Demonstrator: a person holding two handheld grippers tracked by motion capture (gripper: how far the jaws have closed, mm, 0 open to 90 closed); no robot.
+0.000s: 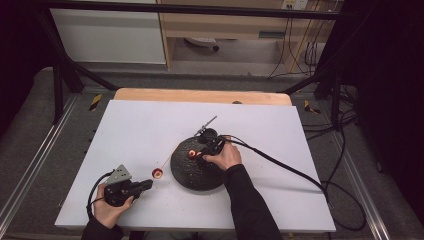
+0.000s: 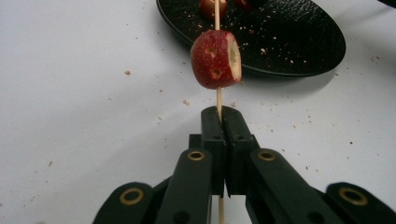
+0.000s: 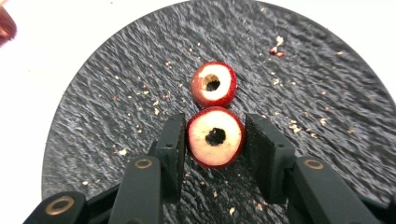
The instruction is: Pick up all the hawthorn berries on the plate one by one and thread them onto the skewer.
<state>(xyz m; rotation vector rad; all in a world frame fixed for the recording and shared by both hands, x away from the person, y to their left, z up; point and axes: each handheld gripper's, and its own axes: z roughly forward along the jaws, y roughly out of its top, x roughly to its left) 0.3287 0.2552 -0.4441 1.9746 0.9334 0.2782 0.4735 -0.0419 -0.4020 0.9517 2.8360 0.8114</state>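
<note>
My left gripper (image 2: 222, 116) is shut on a thin wooden skewer (image 2: 218, 99) that points toward the black plate (image 2: 289, 42). A red cored fruit piece (image 2: 215, 59) is threaded on the skewer just beyond the jaws. In the high view that gripper (image 1: 148, 184) sits at the table's front left, and the skewered fruit (image 1: 157, 173) hangs just left of the plate (image 1: 190, 177). My right gripper (image 3: 215, 135) is over the plate (image 3: 116, 84), and both pads touch a cored red fruit (image 3: 205, 133). A second cored fruit (image 3: 213, 85) lies right behind it.
A small metal tool (image 1: 207, 124) lies on the white table (image 1: 140, 125) just beyond the plate. The right gripper's cable (image 1: 280, 165) trails off to the right. Crumbs speckle the plate and the table around it. A wooden strip (image 1: 200, 95) borders the far edge.
</note>
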